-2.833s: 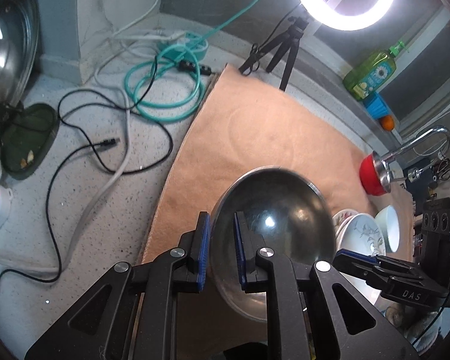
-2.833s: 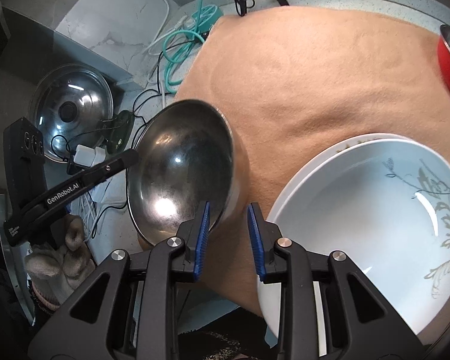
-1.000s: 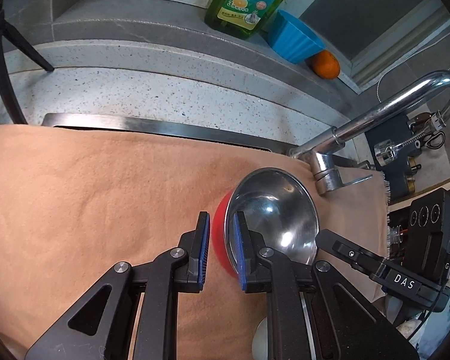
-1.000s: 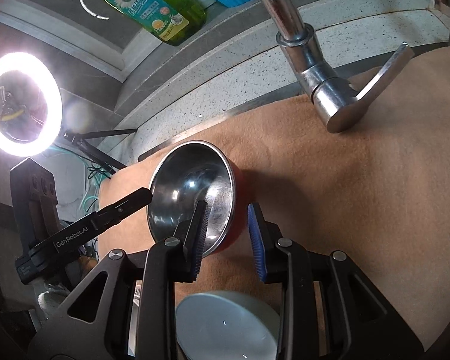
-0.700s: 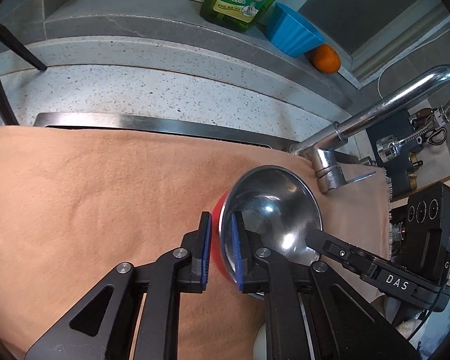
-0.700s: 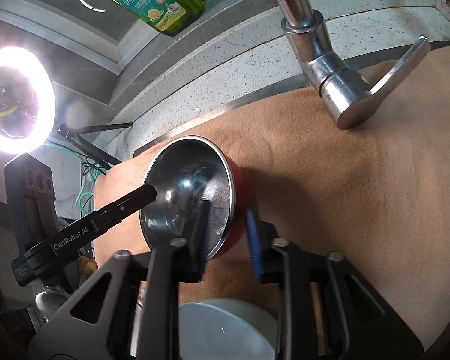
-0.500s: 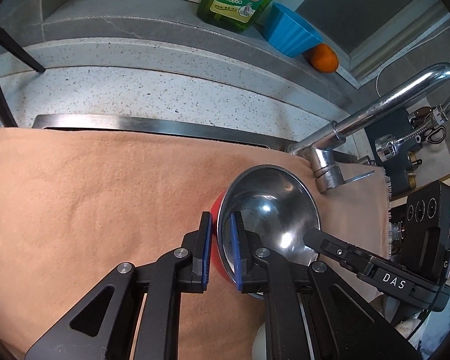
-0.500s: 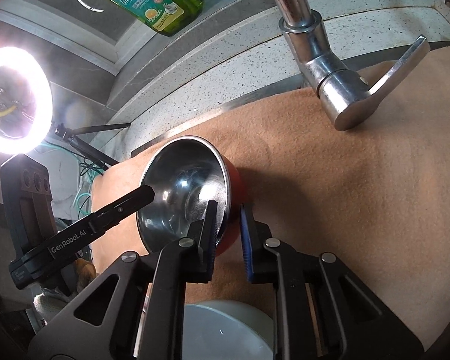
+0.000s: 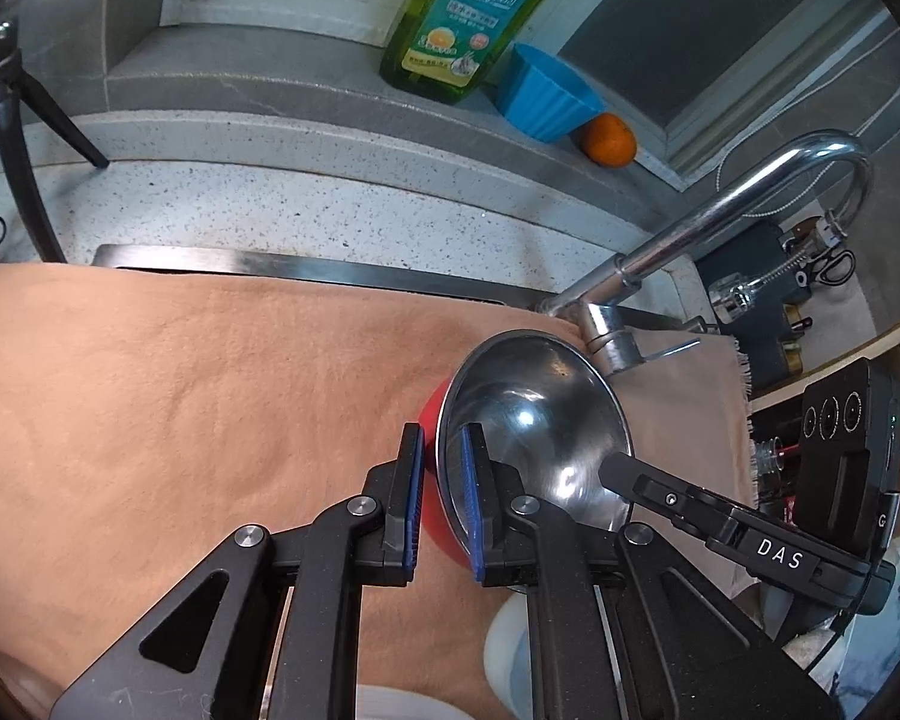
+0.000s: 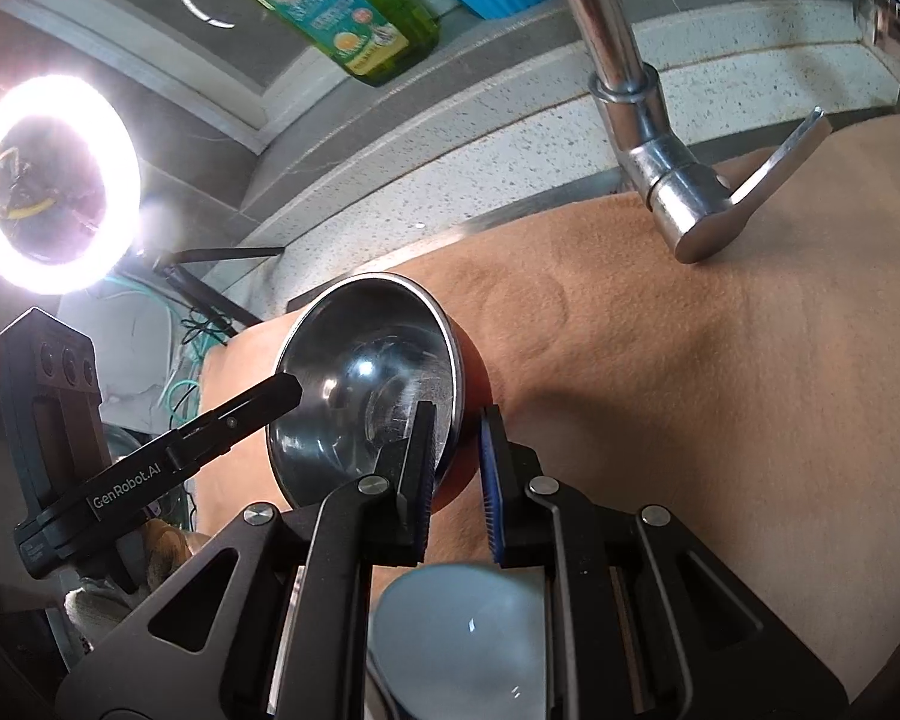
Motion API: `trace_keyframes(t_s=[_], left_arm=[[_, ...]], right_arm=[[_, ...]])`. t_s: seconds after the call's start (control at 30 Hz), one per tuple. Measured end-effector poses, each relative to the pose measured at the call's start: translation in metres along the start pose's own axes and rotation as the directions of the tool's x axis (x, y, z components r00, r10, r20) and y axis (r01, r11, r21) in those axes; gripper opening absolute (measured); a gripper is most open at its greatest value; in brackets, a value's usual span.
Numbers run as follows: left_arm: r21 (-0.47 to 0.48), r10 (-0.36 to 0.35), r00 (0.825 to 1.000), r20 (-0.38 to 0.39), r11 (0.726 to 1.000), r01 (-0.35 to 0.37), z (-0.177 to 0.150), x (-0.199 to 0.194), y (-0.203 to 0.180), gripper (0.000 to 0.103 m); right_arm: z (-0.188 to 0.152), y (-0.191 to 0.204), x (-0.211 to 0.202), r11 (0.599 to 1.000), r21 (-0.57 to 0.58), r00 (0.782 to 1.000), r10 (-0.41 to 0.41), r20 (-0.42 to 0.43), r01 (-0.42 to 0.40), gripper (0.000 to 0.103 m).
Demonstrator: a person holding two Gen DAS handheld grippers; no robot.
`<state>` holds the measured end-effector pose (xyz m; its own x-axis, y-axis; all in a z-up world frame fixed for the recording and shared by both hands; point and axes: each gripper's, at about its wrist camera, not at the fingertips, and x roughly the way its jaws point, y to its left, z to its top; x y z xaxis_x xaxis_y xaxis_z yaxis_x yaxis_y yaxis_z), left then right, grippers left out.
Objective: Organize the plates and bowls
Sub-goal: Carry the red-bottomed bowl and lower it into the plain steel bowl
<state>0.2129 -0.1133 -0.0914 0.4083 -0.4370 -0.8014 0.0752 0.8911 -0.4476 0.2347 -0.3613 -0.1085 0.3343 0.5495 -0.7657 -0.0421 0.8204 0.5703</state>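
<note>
A steel bowl with a red outside [image 9: 534, 414] sits on the tan cloth [image 9: 180, 408] near the faucet. My left gripper [image 9: 441, 495] straddles its near rim, one blue pad inside and one outside, narrowly apart. My right gripper [image 10: 456, 468] straddles the opposite rim of the same bowl [image 10: 366, 378], pads a little apart. The right gripper's finger also shows inside the bowl in the left wrist view [image 9: 636, 480]. A white bowl [image 10: 468, 642] lies below the right gripper.
A chrome faucet [image 9: 720, 222] stands just behind the bowl. A green soap bottle [image 9: 468, 12], a blue cup [image 9: 546, 96] and an orange [image 9: 609, 141] sit on the ledge. A ring light [image 10: 54, 186] on a tripod stands at the left.
Both grippers left the big steel bowl and plates and came to the red steel bowl by the faucet. In the last half second the right pads widened slightly around its rim.
</note>
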Motion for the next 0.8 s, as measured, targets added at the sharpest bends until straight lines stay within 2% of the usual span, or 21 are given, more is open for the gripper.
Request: trace_keyframes(t_s=[0.53,0.8], left_arm=[[0.027,-0.023,0.997,0.078,0.999,0.021,-0.042,-0.076,0.013,0.011],[0.020,-0.029,0.994,0.101,0.999,0.027,-0.068,-0.113,0.034,0.011]], right_arm=[[-0.054,0.064,-0.037,0.996,-0.080,0.999,0.039,0.028,-0.037,0.014],[-0.088,0.104,-0.049,0.991,-0.121,0.998,0.058,0.035,-0.053,0.014]])
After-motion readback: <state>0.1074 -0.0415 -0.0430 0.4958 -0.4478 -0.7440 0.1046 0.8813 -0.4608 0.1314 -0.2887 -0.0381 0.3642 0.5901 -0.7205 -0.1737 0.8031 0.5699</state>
